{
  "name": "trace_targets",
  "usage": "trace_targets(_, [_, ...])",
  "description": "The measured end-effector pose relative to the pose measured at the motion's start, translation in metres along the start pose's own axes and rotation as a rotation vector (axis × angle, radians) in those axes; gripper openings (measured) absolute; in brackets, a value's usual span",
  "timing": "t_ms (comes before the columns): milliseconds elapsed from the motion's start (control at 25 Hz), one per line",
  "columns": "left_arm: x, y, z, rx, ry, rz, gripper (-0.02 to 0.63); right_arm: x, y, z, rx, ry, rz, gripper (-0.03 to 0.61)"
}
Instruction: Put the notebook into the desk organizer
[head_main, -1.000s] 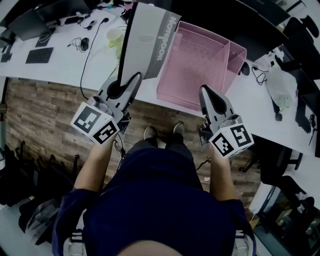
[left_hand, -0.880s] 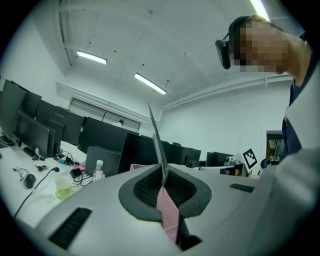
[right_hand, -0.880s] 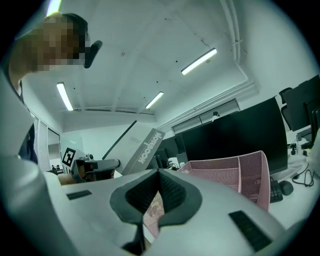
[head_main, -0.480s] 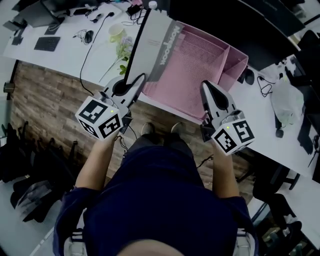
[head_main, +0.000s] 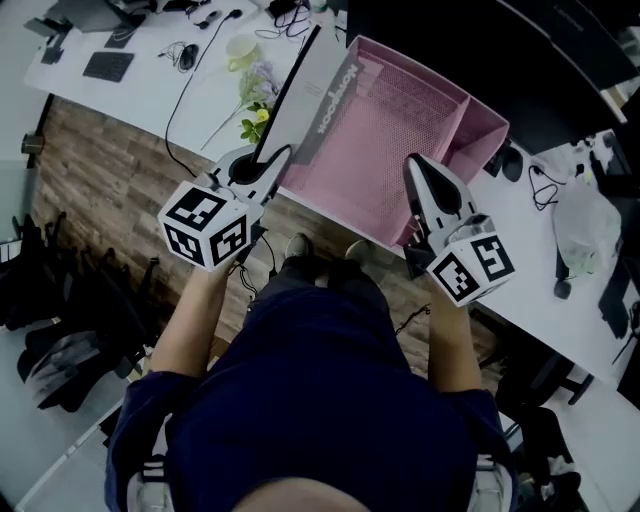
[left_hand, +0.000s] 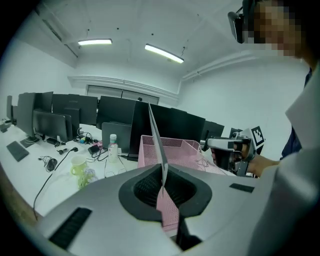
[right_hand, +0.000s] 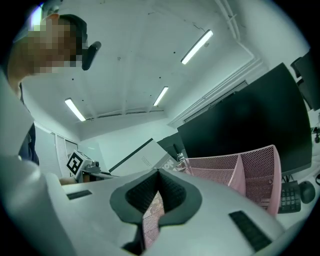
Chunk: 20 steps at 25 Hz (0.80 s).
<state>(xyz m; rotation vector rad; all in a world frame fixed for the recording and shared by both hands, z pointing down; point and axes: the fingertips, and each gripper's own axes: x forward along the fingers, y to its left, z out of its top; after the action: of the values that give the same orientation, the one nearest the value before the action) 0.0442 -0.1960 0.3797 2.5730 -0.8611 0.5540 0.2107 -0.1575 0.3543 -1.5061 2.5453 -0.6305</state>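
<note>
Left gripper (head_main: 284, 153) fingers pinch the upright notebook (head_main: 322, 92) (right gripper (head_main: 414, 163) fingers pressed together).

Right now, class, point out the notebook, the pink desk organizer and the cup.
notebook (head_main: 320, 105): head view, grey cover
desk organizer (head_main: 385, 150): head view, mesh base
cup (left_hand: 78, 167): left gripper view, side

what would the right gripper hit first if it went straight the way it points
Probably the pink mesh desk organizer; the right gripper points at its near side, though depth is unclear.
</note>
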Motion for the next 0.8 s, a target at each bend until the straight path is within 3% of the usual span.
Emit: trace_targets(800, [0.019, 0.008, -0.003, -0.062, 0.112, 0.084, 0.035, 0.013, -0.022, 0.025, 0.037, -0.011, 0.094, 0.005])
